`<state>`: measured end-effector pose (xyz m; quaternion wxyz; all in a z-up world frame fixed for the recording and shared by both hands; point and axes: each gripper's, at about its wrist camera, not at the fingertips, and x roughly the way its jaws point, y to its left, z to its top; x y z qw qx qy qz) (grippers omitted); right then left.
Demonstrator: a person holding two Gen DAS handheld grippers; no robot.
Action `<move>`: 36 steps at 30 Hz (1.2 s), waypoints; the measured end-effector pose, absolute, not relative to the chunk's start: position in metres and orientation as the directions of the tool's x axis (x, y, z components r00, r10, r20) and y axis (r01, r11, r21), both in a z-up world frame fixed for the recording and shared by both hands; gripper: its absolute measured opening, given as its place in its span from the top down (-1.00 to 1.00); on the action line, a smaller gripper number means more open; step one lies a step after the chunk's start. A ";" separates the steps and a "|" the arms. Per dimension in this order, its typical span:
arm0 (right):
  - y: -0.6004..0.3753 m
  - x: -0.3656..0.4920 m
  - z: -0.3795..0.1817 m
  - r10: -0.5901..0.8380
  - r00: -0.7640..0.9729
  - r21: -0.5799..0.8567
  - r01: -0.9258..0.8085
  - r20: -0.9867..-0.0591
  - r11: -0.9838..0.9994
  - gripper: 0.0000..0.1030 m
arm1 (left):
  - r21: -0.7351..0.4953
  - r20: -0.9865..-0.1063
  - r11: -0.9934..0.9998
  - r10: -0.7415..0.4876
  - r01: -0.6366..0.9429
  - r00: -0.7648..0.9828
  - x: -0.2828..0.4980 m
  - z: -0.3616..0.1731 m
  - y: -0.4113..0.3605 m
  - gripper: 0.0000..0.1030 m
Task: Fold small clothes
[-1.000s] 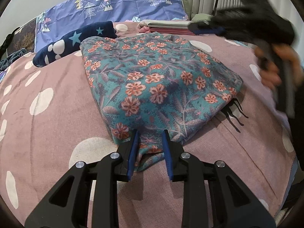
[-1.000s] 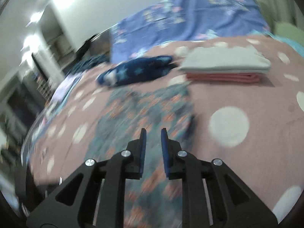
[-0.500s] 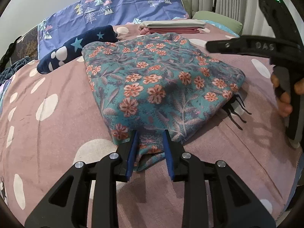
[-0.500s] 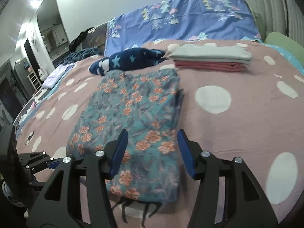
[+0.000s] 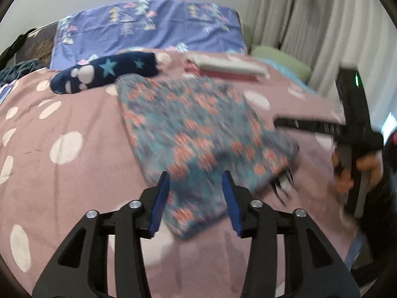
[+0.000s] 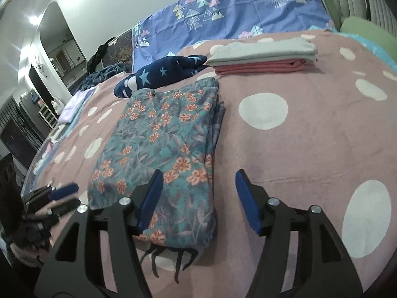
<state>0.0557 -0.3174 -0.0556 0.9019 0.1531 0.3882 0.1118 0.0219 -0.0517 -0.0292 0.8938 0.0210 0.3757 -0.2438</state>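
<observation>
Folded floral cloth [image 6: 158, 149] lying on bed [image 6: 297, 149]. L claw [image 5: 196, 198] opening, released, cloth's 6 o'clock corner betw. jaws. R claw [image 6: 198, 196] opening, gripping nothing, over cloth's 4 o'clock edge.

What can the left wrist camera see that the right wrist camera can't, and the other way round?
Only the left wrist view shows the hand gripping the right gripper's handle, and the curtain. Only the right wrist view shows the arched doorway and black strings lying clear under the floral garment's near edge. Both show the folded floral garment, the star-print cloth, the folded stack and the dotted pink blanket. Both grippers' jaws are opening, clamping nothing.
</observation>
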 end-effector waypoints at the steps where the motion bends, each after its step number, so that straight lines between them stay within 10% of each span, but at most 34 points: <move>1: -0.319 0.059 -0.056 0.344 0.666 0.386 -0.090 -0.662 0.918 -0.30 | -0.143 -0.684 0.889 -0.407 0.436 0.606 0.029 -0.028 -0.049 0.03; 19: -0.327 0.106 -0.094 0.585 0.502 0.604 -0.148 -0.637 0.783 -0.39 | -0.289 -0.766 0.849 -0.482 0.442 0.425 0.094 -0.078 -0.061 -0.45; 36: -0.316 0.149 -0.098 0.613 0.469 0.584 -0.228 -0.636 0.779 -0.35 | -0.505 -0.705 0.802 -0.597 0.321 0.382 0.164 -0.082 -0.041 -0.33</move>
